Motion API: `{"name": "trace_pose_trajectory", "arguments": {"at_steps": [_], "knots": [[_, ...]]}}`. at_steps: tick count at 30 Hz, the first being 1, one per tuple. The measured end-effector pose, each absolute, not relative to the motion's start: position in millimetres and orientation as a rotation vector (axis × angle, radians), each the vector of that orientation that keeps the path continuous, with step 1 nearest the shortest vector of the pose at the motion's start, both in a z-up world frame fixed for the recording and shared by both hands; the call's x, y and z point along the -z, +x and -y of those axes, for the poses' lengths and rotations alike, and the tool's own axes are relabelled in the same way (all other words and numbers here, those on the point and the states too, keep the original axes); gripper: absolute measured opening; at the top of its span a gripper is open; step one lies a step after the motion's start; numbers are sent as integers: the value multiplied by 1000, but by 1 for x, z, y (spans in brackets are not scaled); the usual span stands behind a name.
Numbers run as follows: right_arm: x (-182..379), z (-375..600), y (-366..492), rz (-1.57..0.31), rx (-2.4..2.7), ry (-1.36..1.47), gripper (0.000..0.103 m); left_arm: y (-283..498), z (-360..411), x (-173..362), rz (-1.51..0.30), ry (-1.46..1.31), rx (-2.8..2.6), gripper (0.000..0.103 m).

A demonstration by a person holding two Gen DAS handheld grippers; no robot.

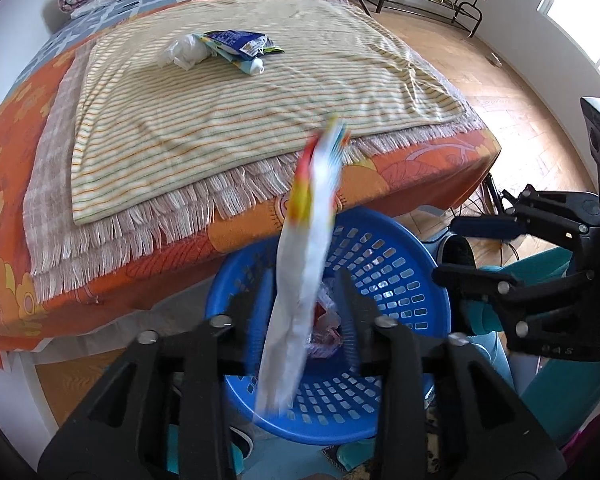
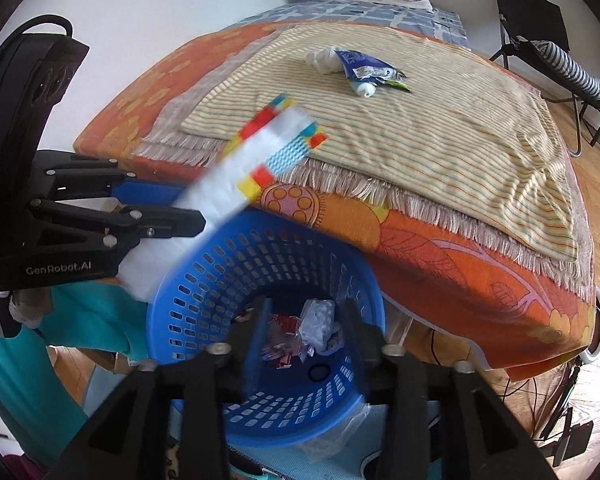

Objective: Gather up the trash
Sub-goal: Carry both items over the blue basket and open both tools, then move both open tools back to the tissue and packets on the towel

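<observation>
Overhead, a blurred white wrapper [image 1: 300, 280] with red-yellow edging hangs between the spread left gripper [image 1: 300, 304] above the blue basket [image 1: 400, 272].

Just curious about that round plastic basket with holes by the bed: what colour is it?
The round perforated plastic basket is bright blue, seen best in the right wrist view.

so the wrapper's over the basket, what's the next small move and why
Probably lift both hands back toward the bed. The white wrapper looks blurred and loose between the left gripper fingers, over the blue basket. The right gripper is open and empty above it. More trash lies on the striped blanket.
</observation>
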State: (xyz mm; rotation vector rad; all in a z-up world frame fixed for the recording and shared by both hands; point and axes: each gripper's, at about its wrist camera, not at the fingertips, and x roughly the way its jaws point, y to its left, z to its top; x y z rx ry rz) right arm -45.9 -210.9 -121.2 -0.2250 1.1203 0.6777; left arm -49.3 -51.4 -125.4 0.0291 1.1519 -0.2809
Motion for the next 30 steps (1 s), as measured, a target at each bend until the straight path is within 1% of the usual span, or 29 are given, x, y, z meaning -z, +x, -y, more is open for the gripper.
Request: {"name": "trace_pose_trajectory", "arguments": {"at_steps": [1,2,3,5,6,8,10,14,20,30], "knots": [[122,211,-46,-1118,-675,-224,56,-49,52,126,-1154,31,278,42],[121,211,-46,-1115,-670,-225,62,-49,52,127,-1157,35,275,44],[121,211,-45,-1114,-665,-226,65,-49,51,128,-1160,37,272,45],[121,212,-44,-1113,-656,-226,71,-48,50,129,-1165,36,264,52],[121,212,-43,-1114,-653,-225,72,-48,49,130,-1167,34,261,54],[122,213,-42,-1120,-650,-223,79,-46,47,131,-1172,31,251,59],[123,213,-41,-1124,-646,-226,83,-45,45,131,-1174,28,248,59],[125,211,-39,-1130,-635,-240,86,-41,41,132,-1186,18,237,60],[118,212,-27,-1141,-623,-223,88,-27,35,125,-1183,21,225,60],[81,211,21,-1075,-623,-189,94,21,17,97,-1116,60,189,60]]}}
